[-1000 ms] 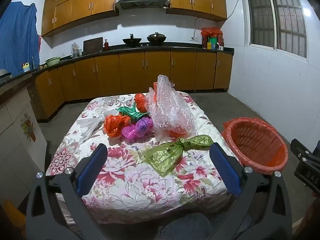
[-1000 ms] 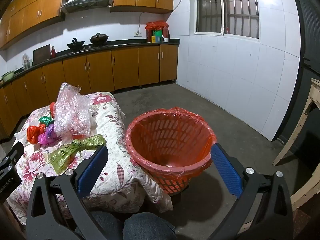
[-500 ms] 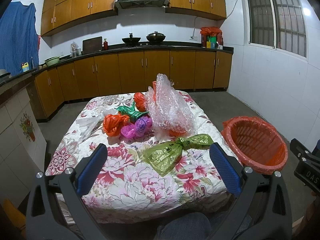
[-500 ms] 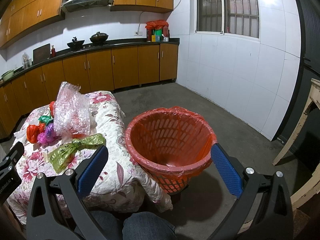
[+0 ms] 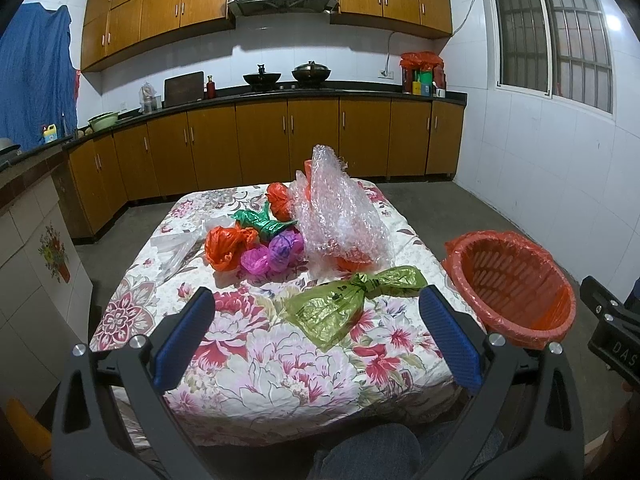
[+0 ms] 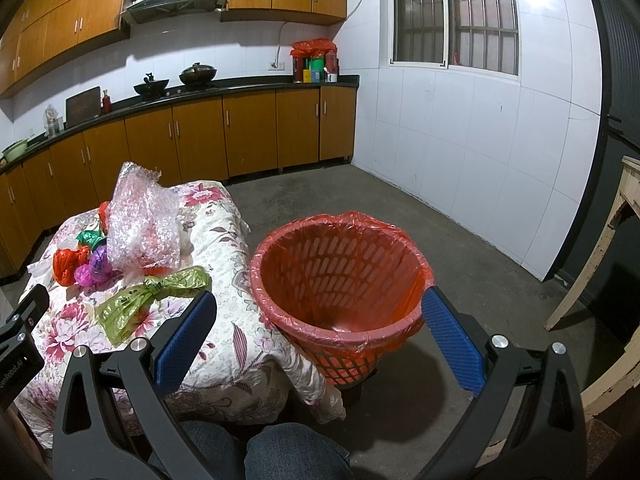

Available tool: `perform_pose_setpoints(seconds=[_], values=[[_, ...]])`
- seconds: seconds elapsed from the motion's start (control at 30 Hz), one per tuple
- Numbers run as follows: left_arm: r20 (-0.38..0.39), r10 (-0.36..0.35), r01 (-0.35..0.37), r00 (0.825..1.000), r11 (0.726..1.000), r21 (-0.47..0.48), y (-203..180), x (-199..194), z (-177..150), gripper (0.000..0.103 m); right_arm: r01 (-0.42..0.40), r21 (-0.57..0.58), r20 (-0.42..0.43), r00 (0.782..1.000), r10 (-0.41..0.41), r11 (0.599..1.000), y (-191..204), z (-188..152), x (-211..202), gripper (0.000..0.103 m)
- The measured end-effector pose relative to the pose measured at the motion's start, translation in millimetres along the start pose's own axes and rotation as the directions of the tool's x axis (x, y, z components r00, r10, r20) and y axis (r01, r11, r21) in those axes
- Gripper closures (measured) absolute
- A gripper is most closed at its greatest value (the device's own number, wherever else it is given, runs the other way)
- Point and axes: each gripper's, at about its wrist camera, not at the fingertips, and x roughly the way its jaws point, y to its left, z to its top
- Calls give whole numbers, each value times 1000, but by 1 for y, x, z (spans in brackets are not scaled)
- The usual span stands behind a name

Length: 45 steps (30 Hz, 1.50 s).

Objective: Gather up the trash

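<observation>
We can read very little here. In the left wrist view, the black body of the right gripper (image 5: 612,344) at the right edge carries white capitals "DAS", cut off by the frame. In the right wrist view, the black body of the left gripper (image 6: 20,344) at the left edge carries small white lettering that ends in "enRobot.AI"; its first letter is cut off. The green bag (image 5: 344,304) on the table has dark printing on it, but we cannot make it out. The bottles and boxes (image 5: 422,80) on the counter are too small to read.
</observation>
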Motion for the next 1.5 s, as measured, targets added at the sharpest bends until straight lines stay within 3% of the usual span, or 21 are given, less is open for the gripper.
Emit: perform_pose_setpoints(seconds=[1.5], values=[[-8,1,-1,1000,1000,0,0,0,0,4,1,1,-5,1000,-1,1000,-2,-2,3,2]])
